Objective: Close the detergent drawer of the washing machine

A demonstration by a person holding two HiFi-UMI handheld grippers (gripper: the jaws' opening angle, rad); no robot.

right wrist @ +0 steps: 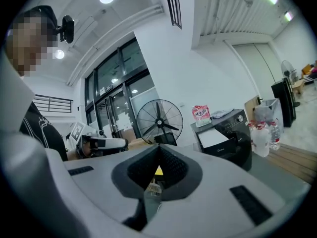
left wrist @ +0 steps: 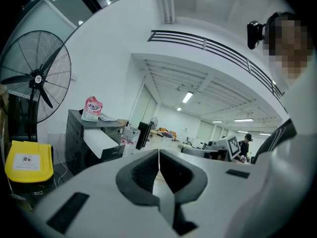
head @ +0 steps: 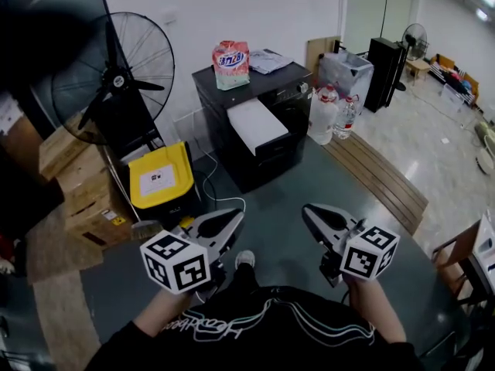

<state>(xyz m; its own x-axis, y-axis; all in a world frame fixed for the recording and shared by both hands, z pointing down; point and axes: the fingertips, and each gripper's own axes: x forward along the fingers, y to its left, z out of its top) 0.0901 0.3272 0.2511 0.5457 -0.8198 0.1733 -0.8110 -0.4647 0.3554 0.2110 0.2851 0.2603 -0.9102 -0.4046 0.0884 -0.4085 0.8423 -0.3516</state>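
Left claw (head: 232, 221) (left wrist: 158, 155): jaws pressed together, nothing between them, held low in front of me over the floor. Right claw (head: 309, 211) (right wrist: 158, 152): same, jaws closed and empty, just beside the left one, not touching it. The washing machine (head: 290, 118) (left wrist: 74, 133) (right wrist: 233, 133) is dark and stands on the floor against the white wall, well apart from both claws. Its detergent drawer (head: 257, 124) (left wrist: 99, 142) (right wrist: 214, 138) is white and sticks out of the front. A detergent bag (head: 230, 64) stands upright at the left end of the machine's top. A yellow bin (head: 160, 178) and a black fan (head: 116, 79) stand left of the machine, water bottles (head: 325, 114) at its right side.
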